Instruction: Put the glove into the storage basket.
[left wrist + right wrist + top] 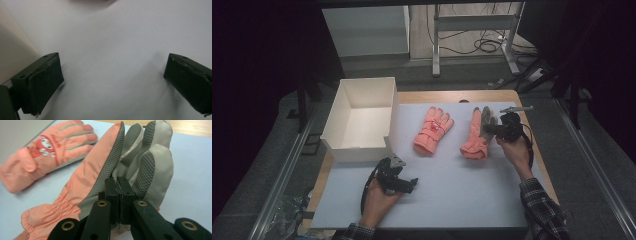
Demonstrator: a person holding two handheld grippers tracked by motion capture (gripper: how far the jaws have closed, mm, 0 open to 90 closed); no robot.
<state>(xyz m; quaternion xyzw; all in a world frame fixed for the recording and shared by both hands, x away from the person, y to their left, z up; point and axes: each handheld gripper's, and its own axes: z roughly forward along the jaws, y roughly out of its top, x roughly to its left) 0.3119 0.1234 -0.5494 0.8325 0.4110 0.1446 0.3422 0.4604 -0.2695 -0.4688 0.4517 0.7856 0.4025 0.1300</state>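
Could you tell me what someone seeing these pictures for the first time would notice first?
Two salmon-pink gloves on the pale table mat: the left glove lies flat, printed side up, while the right gripper is shut on the grey palm of the right glove. A white box stands open at the mat's left edge, and the left gripper hovers open nearby.

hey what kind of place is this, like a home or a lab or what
Most likely a lab or workshop set up for recording, not a home: a wooden table under a pale mat, loose cables on the floor, metal frame legs behind, and dark surroundings around the lit workspace.
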